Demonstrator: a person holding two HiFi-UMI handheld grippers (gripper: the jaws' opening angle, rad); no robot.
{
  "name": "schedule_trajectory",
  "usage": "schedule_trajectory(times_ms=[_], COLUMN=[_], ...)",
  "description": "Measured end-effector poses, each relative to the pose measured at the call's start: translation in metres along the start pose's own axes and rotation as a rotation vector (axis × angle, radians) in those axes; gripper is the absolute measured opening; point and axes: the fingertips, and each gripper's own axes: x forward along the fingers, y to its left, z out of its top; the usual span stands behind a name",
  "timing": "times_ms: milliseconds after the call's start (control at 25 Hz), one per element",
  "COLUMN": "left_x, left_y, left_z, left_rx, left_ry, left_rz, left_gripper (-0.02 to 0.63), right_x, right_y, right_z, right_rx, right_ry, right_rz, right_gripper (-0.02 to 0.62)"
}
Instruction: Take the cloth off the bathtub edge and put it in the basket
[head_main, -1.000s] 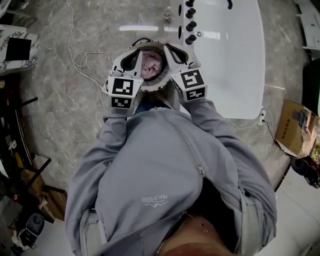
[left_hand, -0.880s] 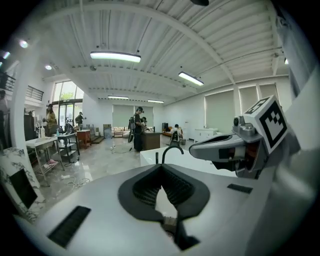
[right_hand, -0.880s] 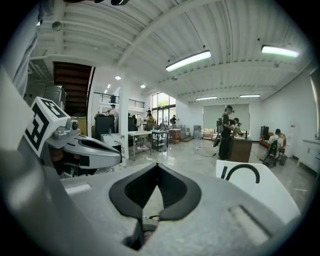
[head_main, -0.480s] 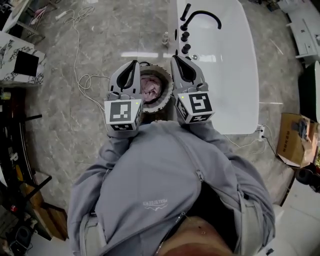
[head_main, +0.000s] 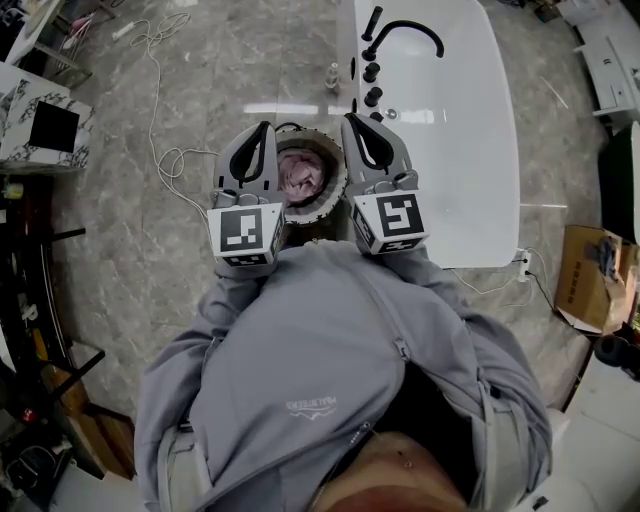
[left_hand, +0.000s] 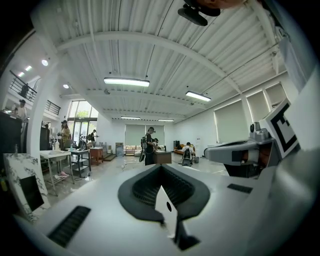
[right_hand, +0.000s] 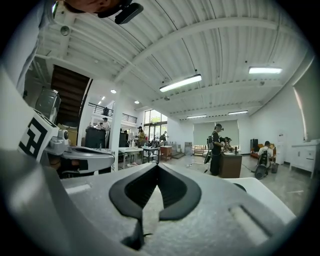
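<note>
The pink cloth (head_main: 300, 178) lies bunched inside the round basket (head_main: 322, 208), which sits on the floor (head_main: 130, 260) just left of the white bathtub (head_main: 450, 150). From where I stand the job looks finished: no cloth shows on the part of the tub edge in view.

Both tools hang above the basket, one to each side of it. The left gripper (head_main: 262, 130) is clenched with nothing between its jaws, and so is the right gripper (head_main: 353, 120); each one's own view shows the pads pressed together, with only the open room beyond them.

What could go wrong is small, I think. The person stands right over the basket, so a careless step could knock it and tip the cloth out. The grippers hide both sides of the rim, so I can't tell whether a fold hangs over it; one that did might slide out. A loose white cable (head_main: 165, 160) loops across the floor on the left, near the feet, and could trip them.
</note>
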Motion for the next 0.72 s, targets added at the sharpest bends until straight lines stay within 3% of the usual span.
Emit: schedule_trajectory(times_ms=[720], left_x=[0.0089], left_y=[-0.0061], left_z=[-0.0015], left_rx=[0.015], left_ry=[-0.007], left_rz=[-0.025], left_gripper=[0.005], right_x=[0.0019], right_y=[-0.0072], right_z=[-0.0066], right_rx=[0.003], right_ry=[0.007], right_rz=[-0.022], right_gripper=[0.005])
